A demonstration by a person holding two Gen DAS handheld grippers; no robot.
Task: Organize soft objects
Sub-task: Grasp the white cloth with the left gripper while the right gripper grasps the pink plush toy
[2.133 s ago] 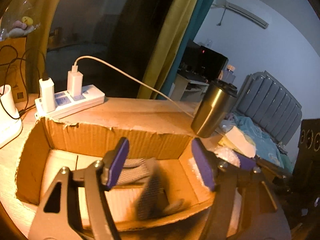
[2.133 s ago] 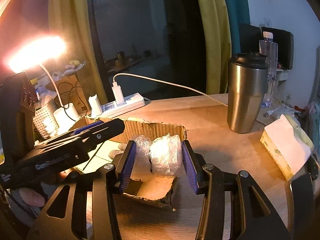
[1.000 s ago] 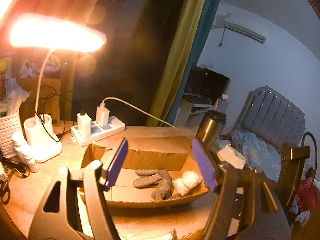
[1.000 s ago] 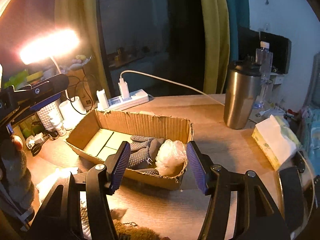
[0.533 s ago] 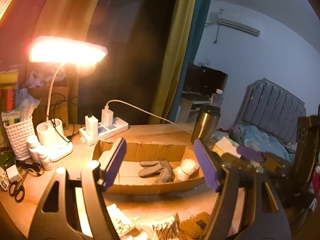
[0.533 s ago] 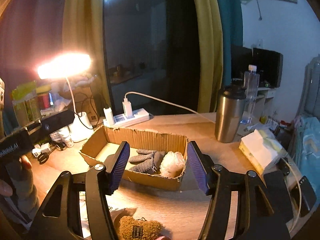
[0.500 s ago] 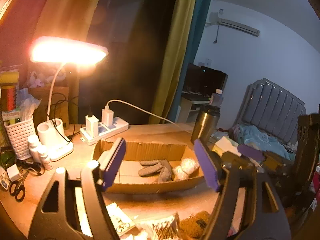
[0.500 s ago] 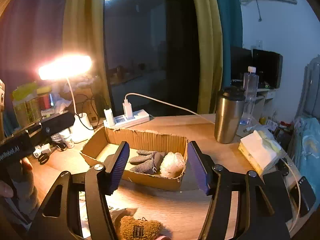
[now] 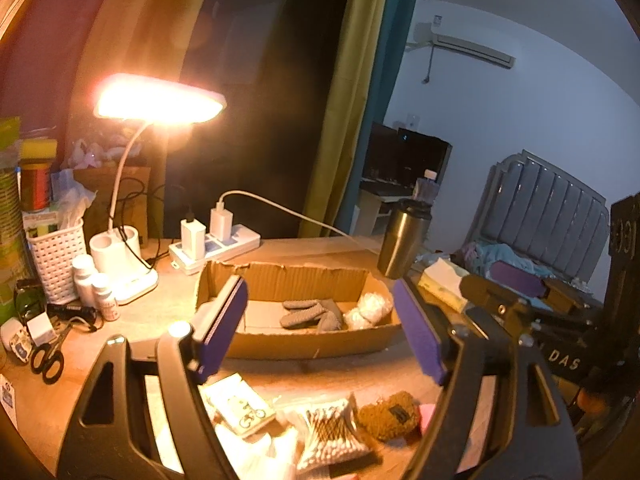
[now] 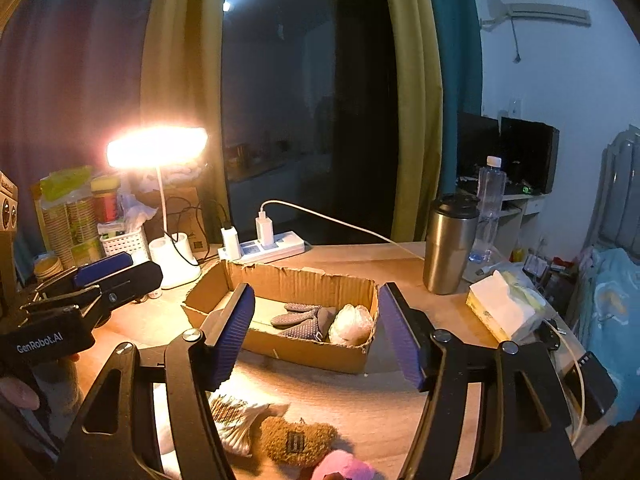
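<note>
Lamp-lit, our wooden desk [image 10: 400,408] carries a shallow brown cardboard box [image 10: 304,280]. Inside it, at its right end, lie grey dotted gloves [image 10: 300,320] beside a crumpled clear plastic wrap [image 10: 352,324]. Our left gripper [image 9: 320,332] and right gripper [image 10: 316,332] hang before the box; both jaws have just been opening, now wide with nothing between them. Near us lies a brown fuzzy pouch [image 10: 296,440] beside a bag of cotton swabs [image 9: 332,436].

A round pink soft object [image 10: 344,469] at six o'clock is cut off by the picture's bottom edge. The fuzzy brown plush pad [image 10: 294,438] carries a small dark label too tiny to read.
</note>
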